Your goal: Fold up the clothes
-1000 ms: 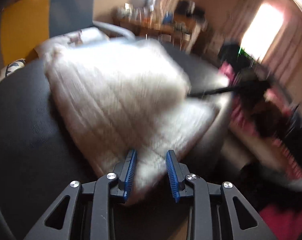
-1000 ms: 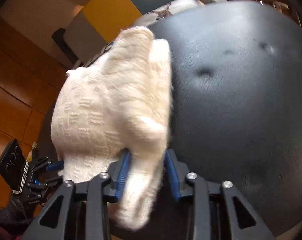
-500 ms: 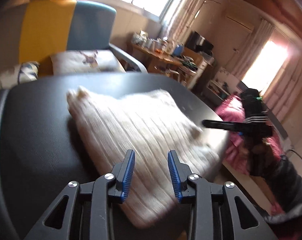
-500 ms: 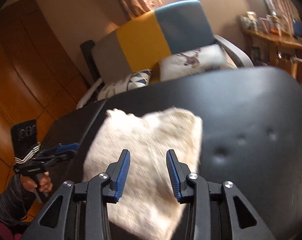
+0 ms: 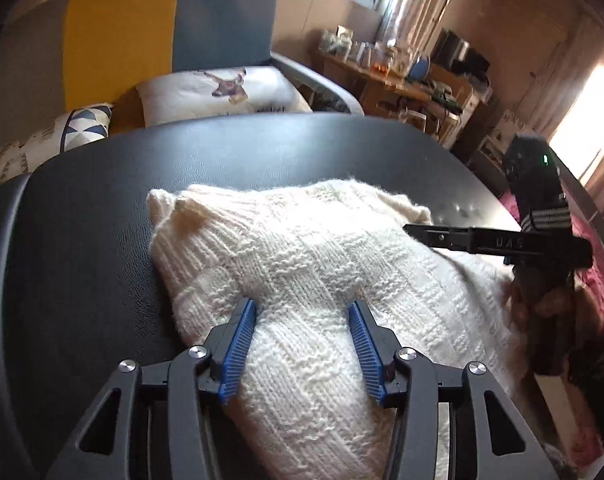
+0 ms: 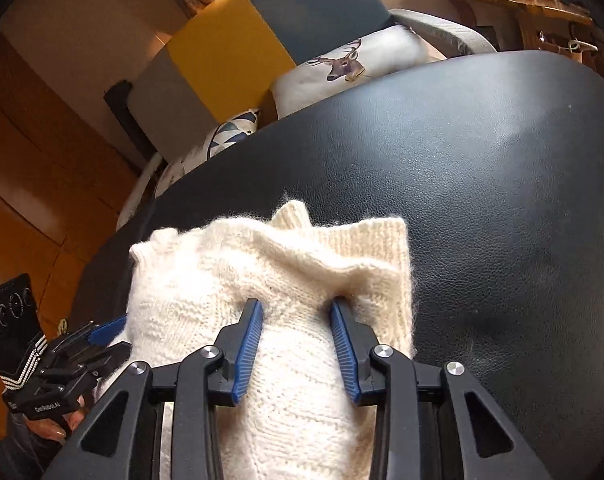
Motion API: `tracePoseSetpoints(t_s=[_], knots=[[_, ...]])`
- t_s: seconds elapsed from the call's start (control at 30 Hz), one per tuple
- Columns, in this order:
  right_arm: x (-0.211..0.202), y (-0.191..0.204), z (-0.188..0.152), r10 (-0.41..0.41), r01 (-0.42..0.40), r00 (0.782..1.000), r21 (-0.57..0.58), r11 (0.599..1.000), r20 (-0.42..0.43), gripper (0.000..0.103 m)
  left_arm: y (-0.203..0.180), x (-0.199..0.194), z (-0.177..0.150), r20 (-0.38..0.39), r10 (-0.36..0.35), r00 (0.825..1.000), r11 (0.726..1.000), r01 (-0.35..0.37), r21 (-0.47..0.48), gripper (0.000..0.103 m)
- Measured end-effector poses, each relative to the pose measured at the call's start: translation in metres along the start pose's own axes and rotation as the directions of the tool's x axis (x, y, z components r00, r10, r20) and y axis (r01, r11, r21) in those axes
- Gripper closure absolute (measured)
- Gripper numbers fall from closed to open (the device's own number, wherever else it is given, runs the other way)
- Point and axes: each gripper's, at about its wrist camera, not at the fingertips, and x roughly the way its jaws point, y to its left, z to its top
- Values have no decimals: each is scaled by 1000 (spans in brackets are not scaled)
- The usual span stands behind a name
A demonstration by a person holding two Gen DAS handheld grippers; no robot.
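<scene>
**Both grippers pressed into the knit on the black top**

Cream sweater [image 5: 302,264] lies bunched and doubled on the black leather top [image 5: 81,240], near its front edge, w/ layered edges showing at the far end. Left gripper [image 5: 302,316] has jaws spread apart, knit bulging up between the blue pads, not pinched. Right gripper [image 6: 295,314] likewise: jaws parted, pads sunk into the wool, nothing clamped.

Judgement: looks like a press/flatten or a re-grip on a folded bundle; can't tell which. Either way: keep both grippers level w/ each other, push down evenly, avoid dragging the top layer off the lower one. Loose knit snags easily on ridged pads, so lift straight up.
</scene>
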Motion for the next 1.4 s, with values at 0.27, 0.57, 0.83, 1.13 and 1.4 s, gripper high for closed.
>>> tracePoseSetpoints(t_s=[0.27,0.57,0.83,1.13,1.4], knots=[[-5,4,3,0,0,1000,-23,1000,1,68,28,-23,2,77,-119,990,977,130,-167,51],[-69,-11,-1,228,-237,969,99,966,93,25,77,-53,-25,87,-173,981,910,194,-368,38],[-83,-65,-32,304,-291,953,306,907,4,22,91,-40,-44,91,-297,951,788,298,-540,32],[-46,-76,-38,347,-295,935,383,875,-72,22,88,-18,-44,72,-329,942,744,306,-595,26],[-21,-71,-31,359,-280,923,400,873,-136,22,83,-10,-34,57,-350,935,748,316,-583,23]])
